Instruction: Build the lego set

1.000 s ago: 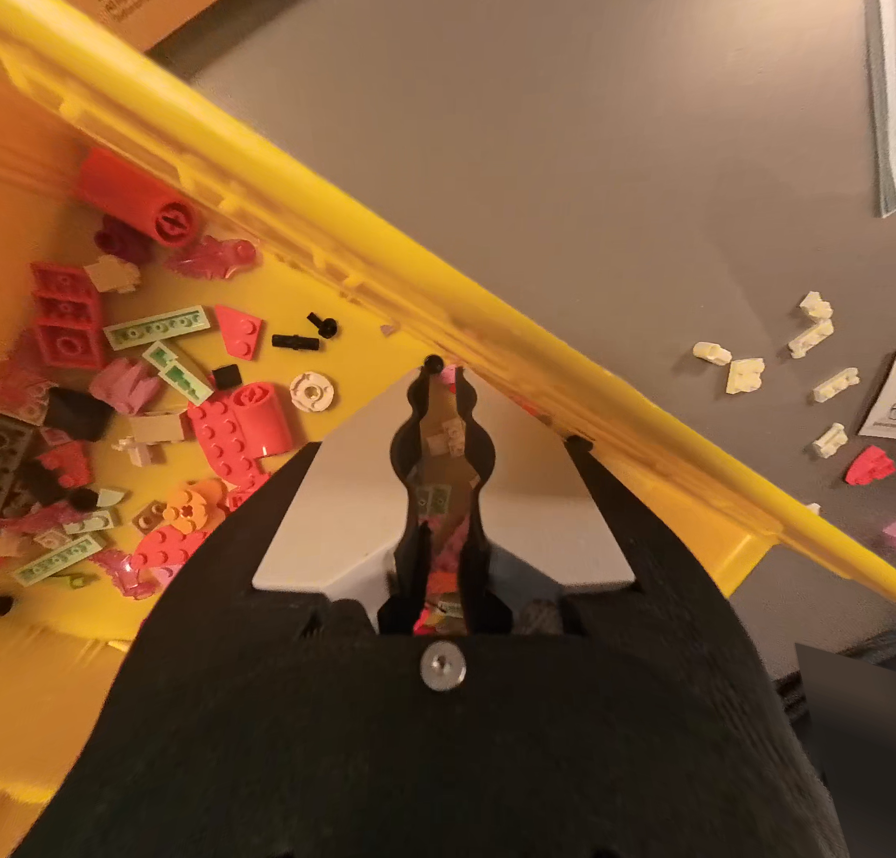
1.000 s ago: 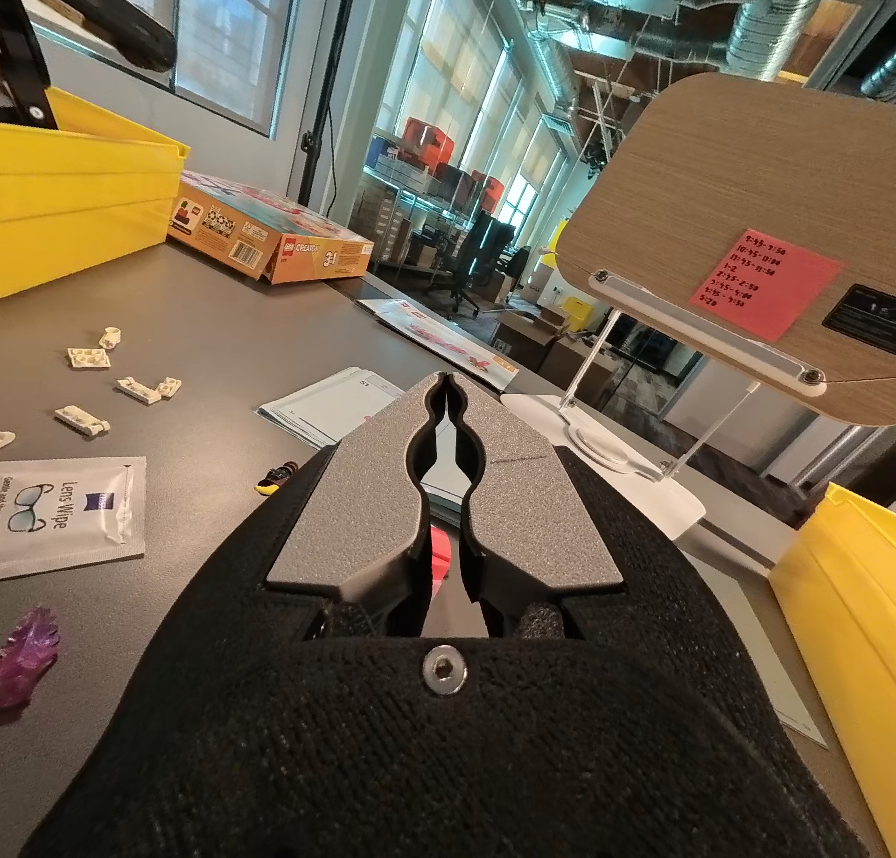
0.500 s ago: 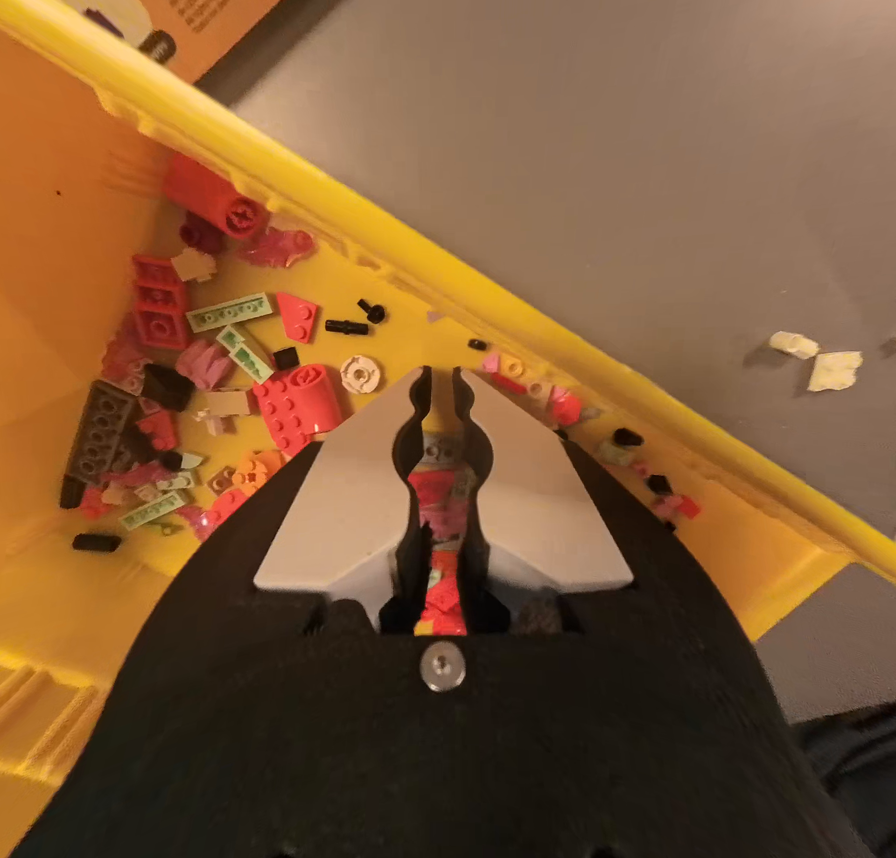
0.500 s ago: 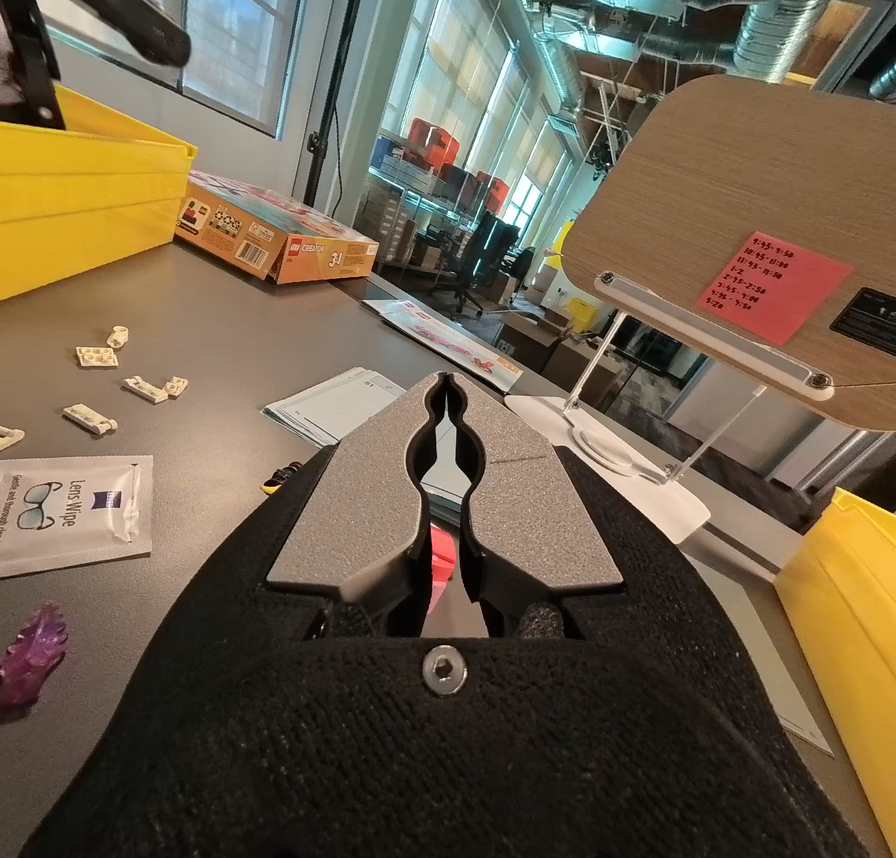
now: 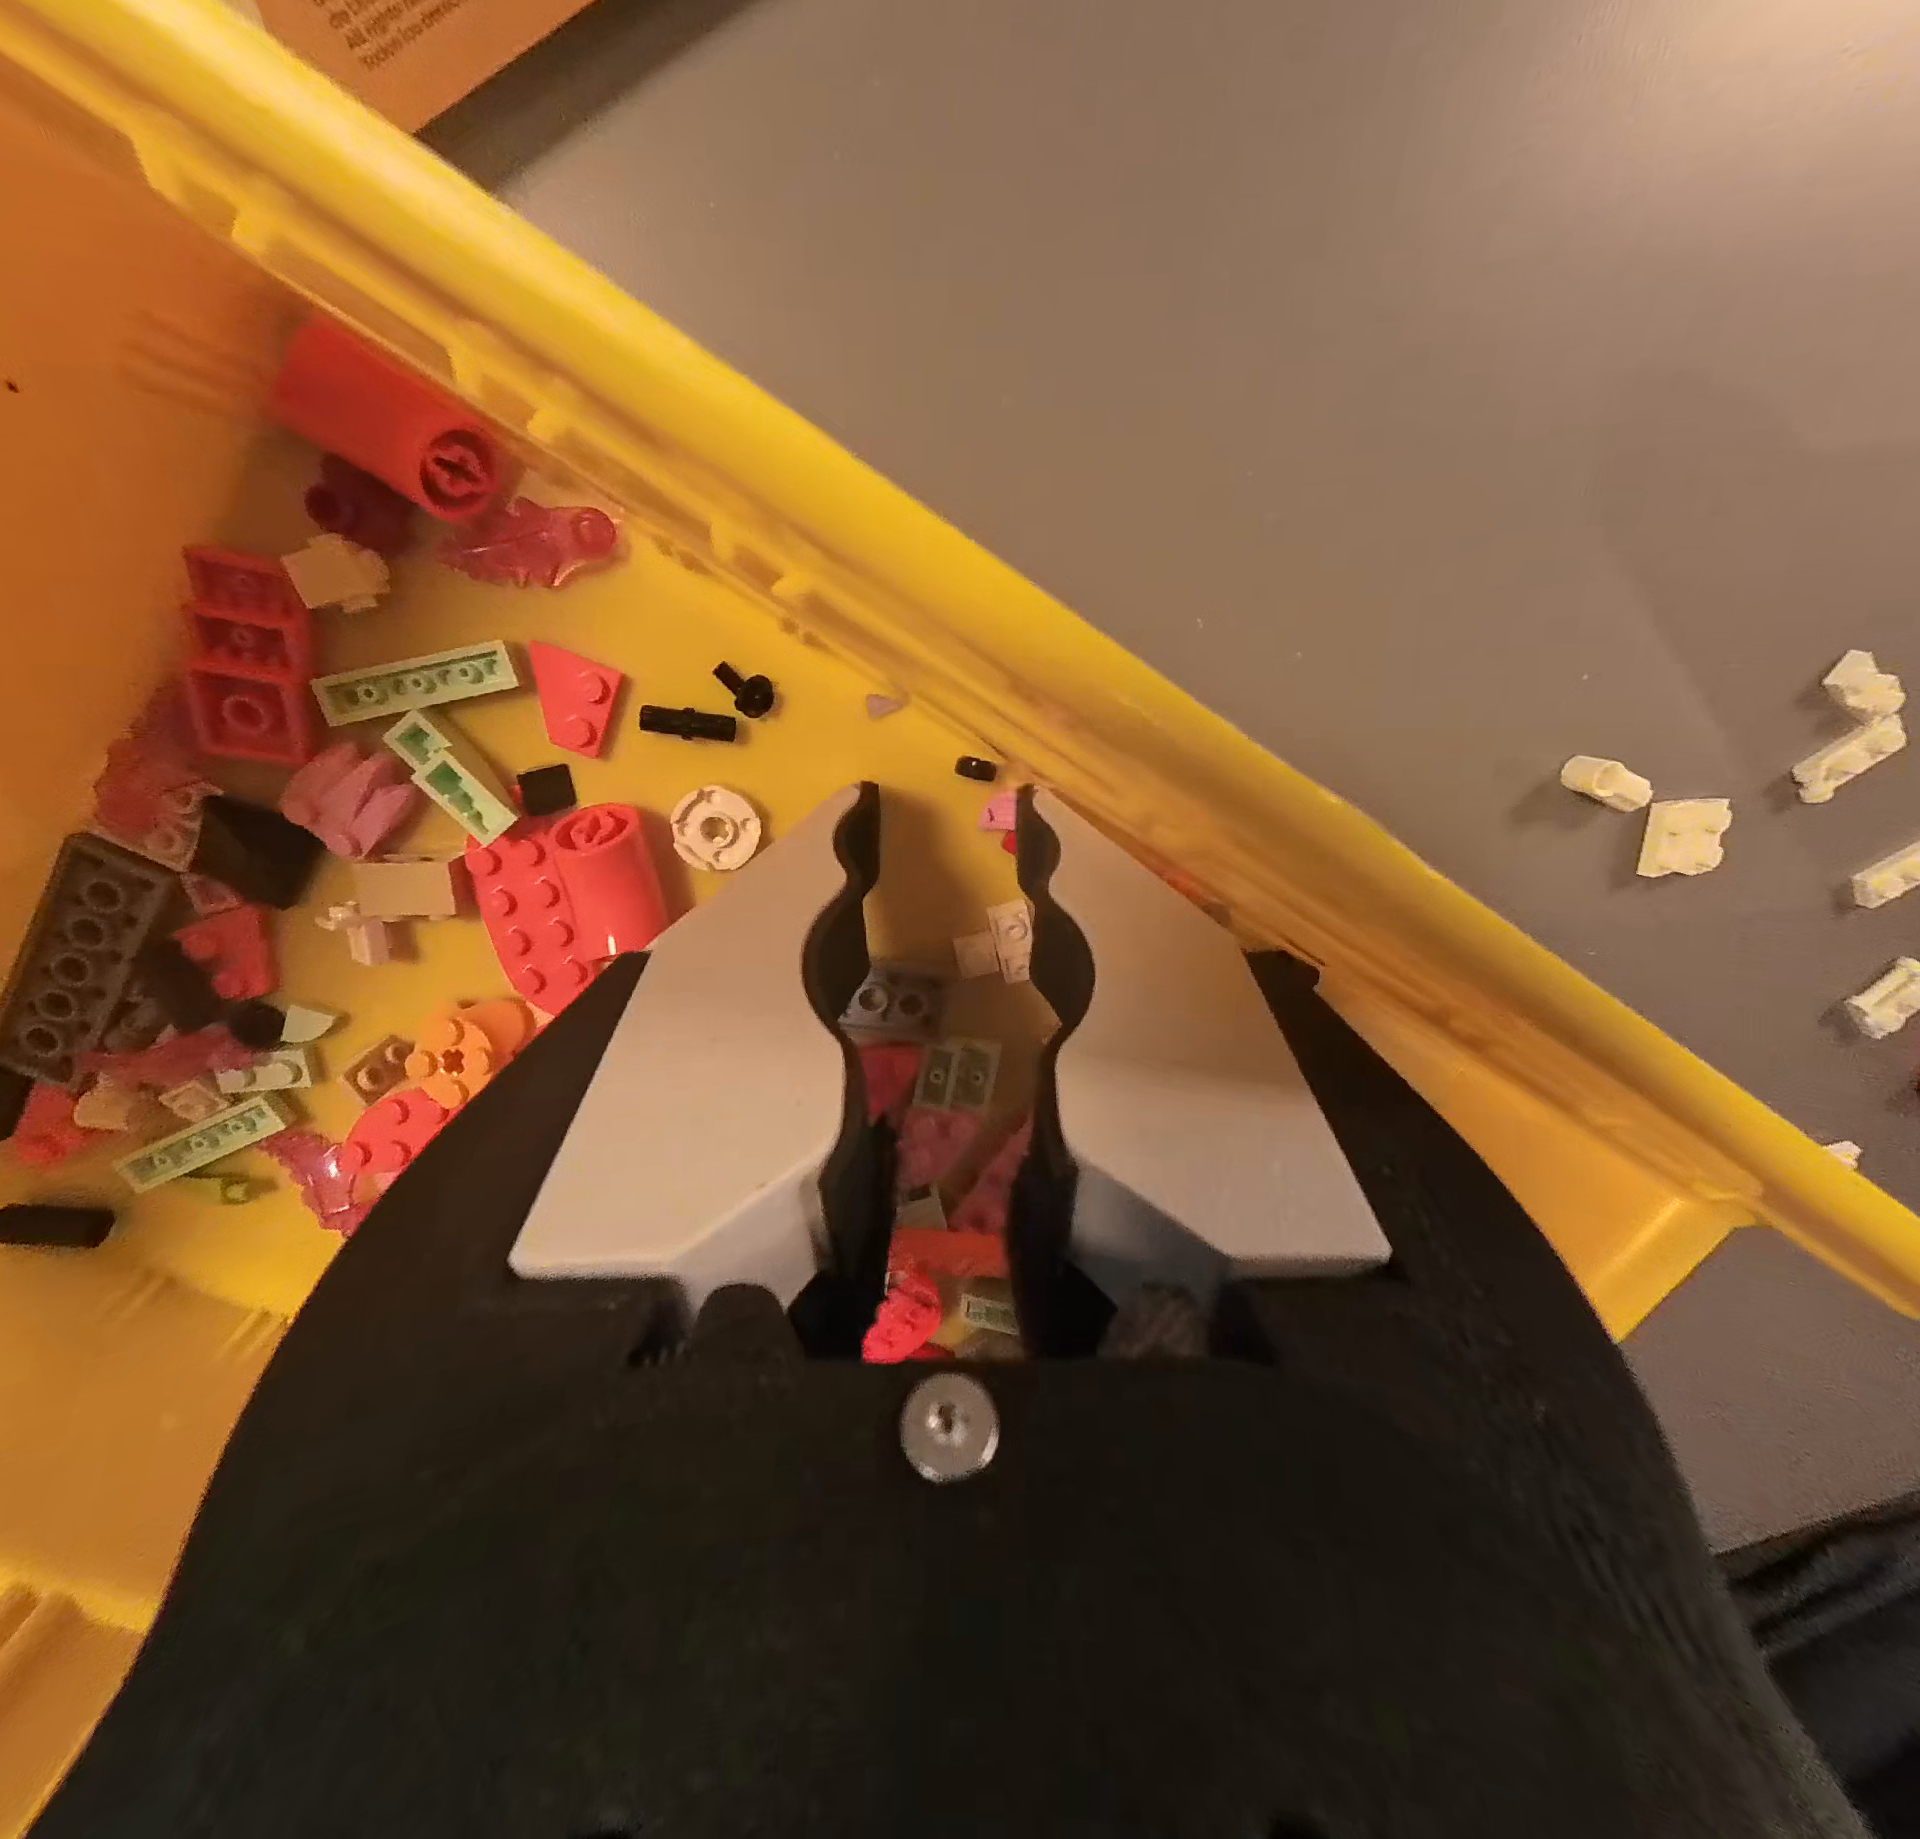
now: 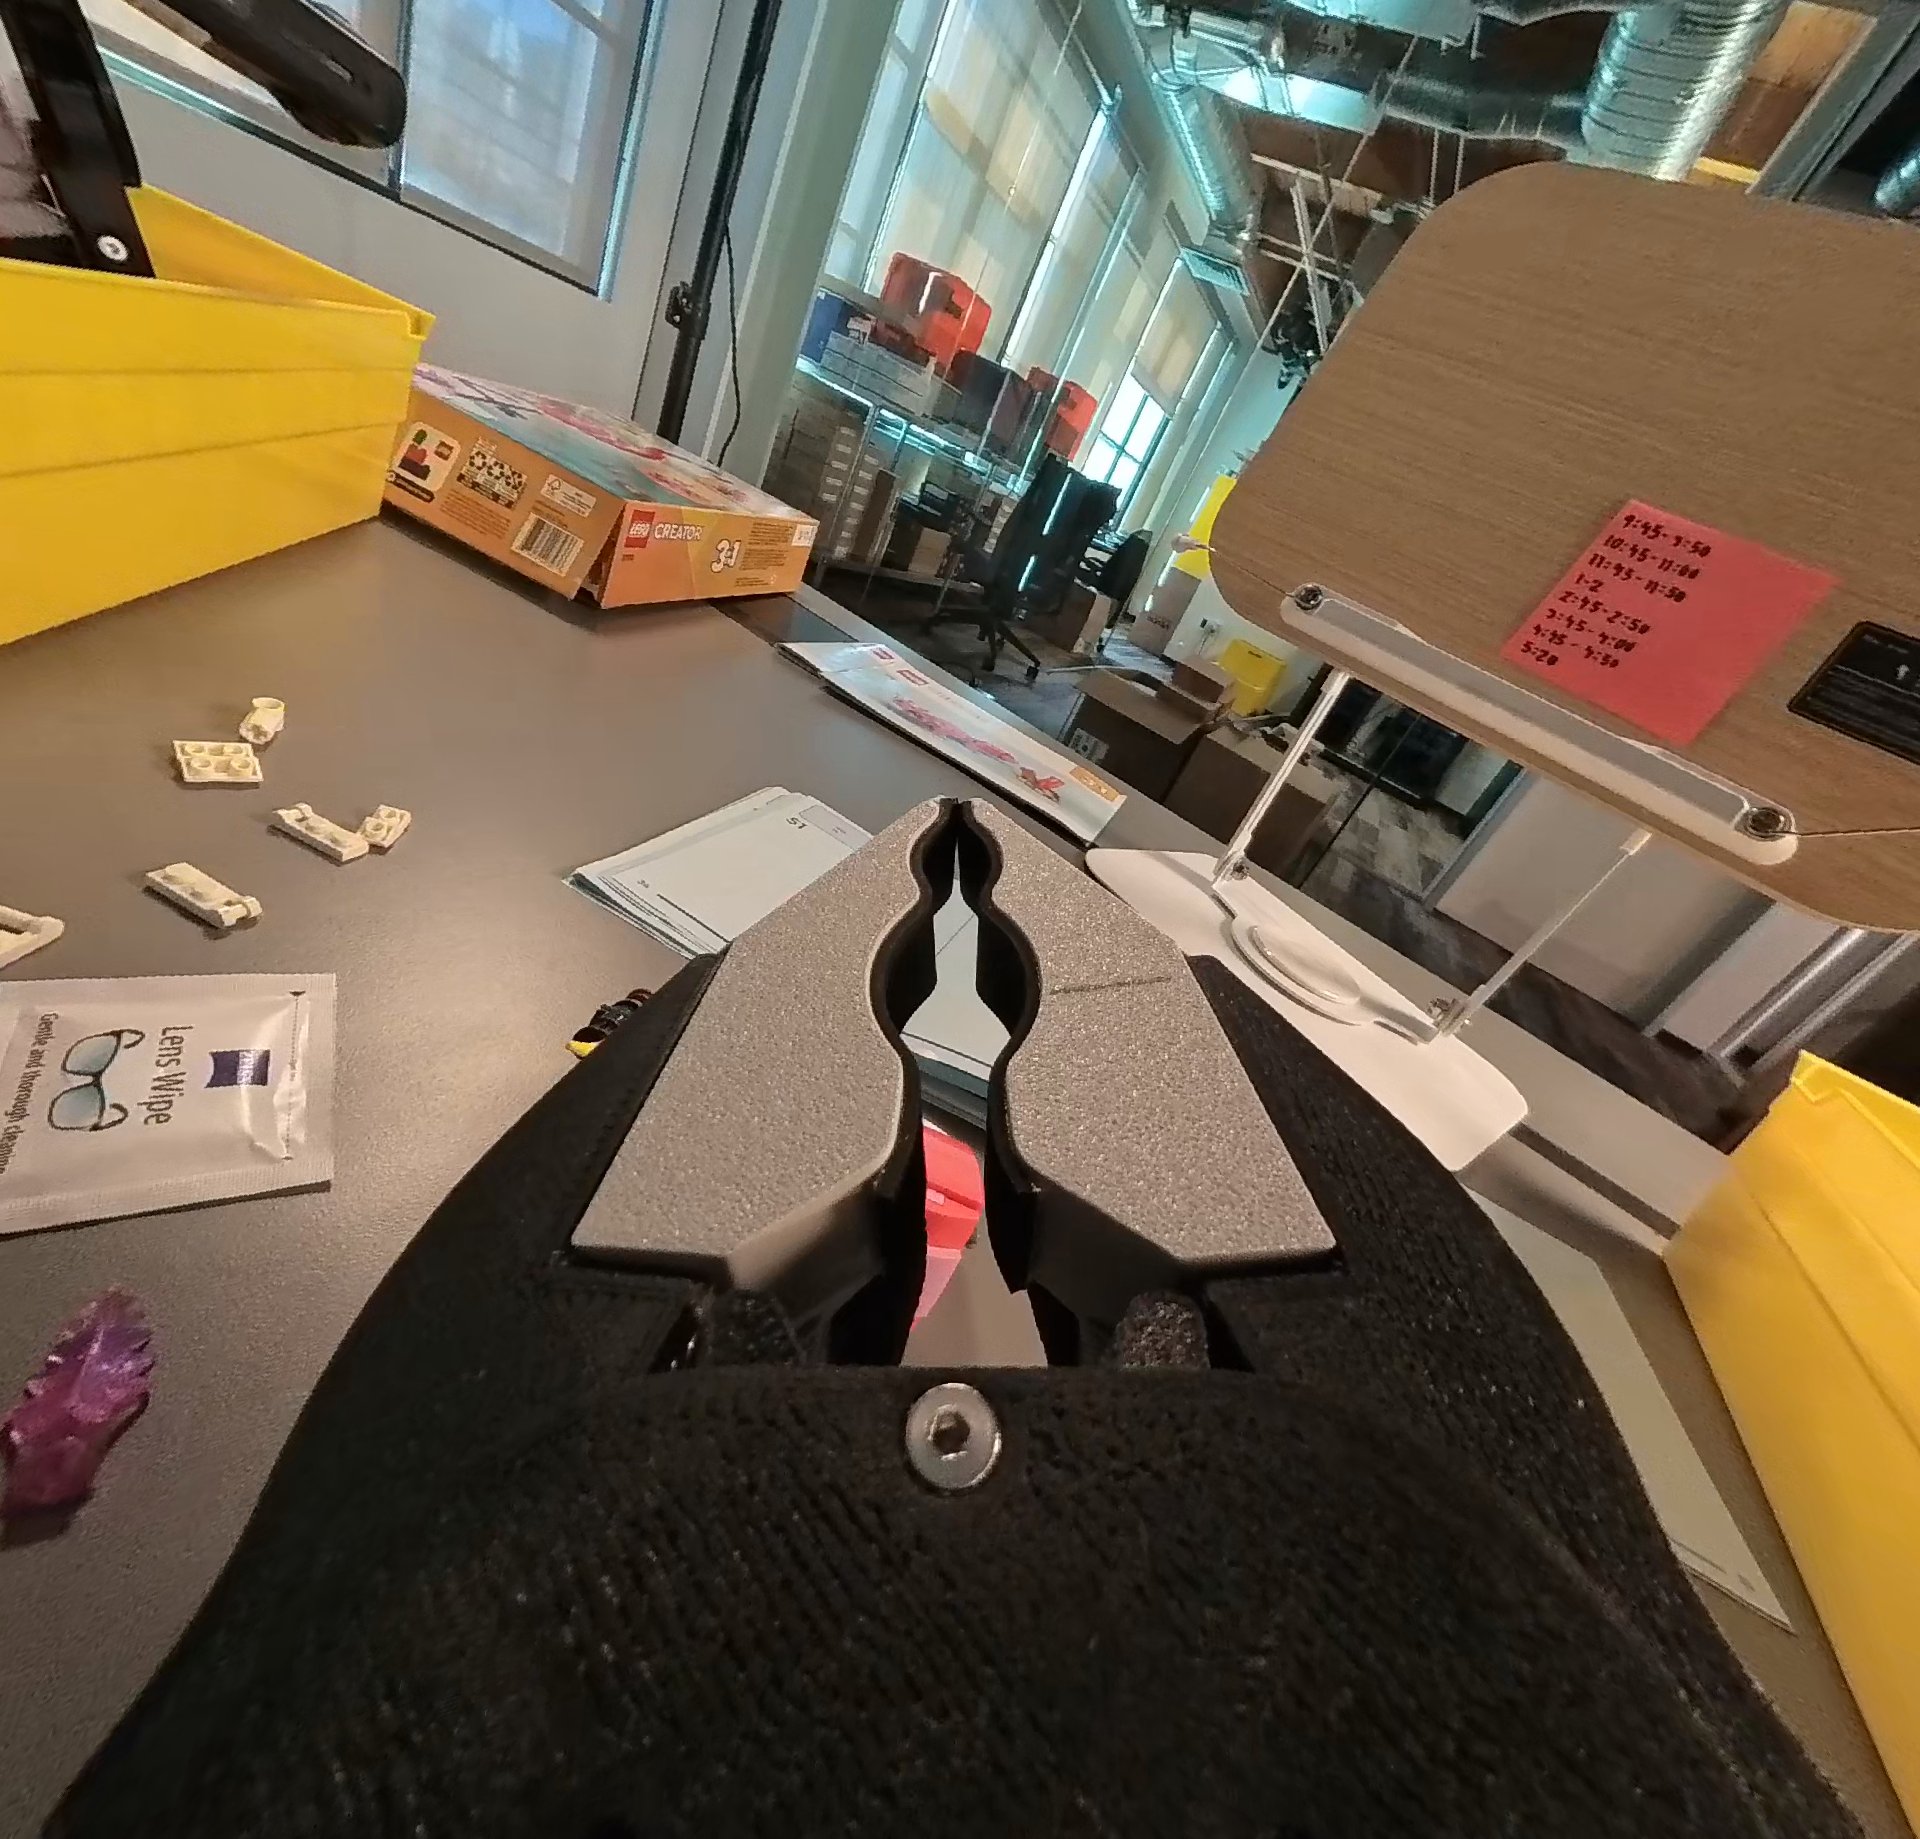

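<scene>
Over the yellow plastic bin (image 5: 727,501), the left gripper (image 5: 945,802) is hovering with its jaws parted and nothing between them, pointing down at loose red, pink, black and pale green toy bricks (image 5: 561,896) on the bin floor. A small pink piece (image 5: 1003,809) is lying just beside its right fingertip. Above the grey surface (image 6: 468,709), the right gripper (image 6: 954,804) is hanging with its jaws clenched tip to tip on nothing, near a stack of pale blue paper sheets (image 6: 707,870) and small white bricks (image 6: 312,828).

Left gripper (image 5: 945,802): jaws apart, nothing held, inside yellow bin (image 5: 935,584).
Bricks (image 5: 561,885): scattered on the bin's floor.
Cream pieces (image 5: 1683,833): outside the bin.
</scene>
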Available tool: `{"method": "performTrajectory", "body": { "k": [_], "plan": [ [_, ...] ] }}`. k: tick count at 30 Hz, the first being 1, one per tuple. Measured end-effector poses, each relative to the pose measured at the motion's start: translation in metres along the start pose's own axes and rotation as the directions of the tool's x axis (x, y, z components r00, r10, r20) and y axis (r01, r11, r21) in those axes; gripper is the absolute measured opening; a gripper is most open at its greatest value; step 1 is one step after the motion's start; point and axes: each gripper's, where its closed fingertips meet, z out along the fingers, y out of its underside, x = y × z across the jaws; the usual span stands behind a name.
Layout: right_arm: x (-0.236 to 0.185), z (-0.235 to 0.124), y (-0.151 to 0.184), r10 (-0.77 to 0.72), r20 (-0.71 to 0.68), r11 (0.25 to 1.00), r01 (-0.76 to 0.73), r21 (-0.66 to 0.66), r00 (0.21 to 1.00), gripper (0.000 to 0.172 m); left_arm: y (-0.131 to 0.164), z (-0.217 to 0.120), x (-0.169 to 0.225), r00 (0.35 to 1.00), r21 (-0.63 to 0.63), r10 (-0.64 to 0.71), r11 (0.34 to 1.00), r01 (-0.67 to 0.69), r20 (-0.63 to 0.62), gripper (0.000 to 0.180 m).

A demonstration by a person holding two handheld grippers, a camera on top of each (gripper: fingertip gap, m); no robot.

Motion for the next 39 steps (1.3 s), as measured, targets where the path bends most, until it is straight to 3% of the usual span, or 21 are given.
{"method": "performTrajectory", "body": {
  "k": [10,18,30,35,37,39],
  "plan": [
    [-0.001,0.0,0.0,-0.001,0.005,1.0,0.001,0.001,1.0,0.0,0.006,-0.005,-0.02,0.997,-0.027,-0.001,1.0,0.003,0.076,0.029],
    [-0.001,0.0,0.0,0.001,0.002,1.0,-0.001,0.004,1.0,0.0,0.001,-0.012,-0.009,0.998,0.015,-0.049,0.999,0.05,-0.03,0.025],
    [0.001,0.0,0.0,0.005,-0.01,1.0,-0.005,0.008,1.0,0.0,0.009,-0.002,-0.005,0.999,-0.017,0.045,0.999,-0.045,0.0,0.006],
    [0.002,0.0,0.0,0.007,-0.015,1.0,-0.007,0.009,1.0,0.0,0.013,-0.009,-0.007,0.989,-0.061,0.142,0.988,-0.139,0.046,0.002],
    [0.003,-0.001,-0.001,0.006,-0.019,1.0,-0.006,0.011,1.0,0.0,0.005,-0.026,-0.006,0.982,0.002,0.168,0.986,-0.169,0.087,0.002],
    [0.004,-0.001,-0.001,0.008,-0.023,1.0,-0.008,0.013,1.0,0.0,-0.01,-0.056,0.011,0.984,0.15,0.166,0.973,-0.175,0.066,0.002]
  ]
}}
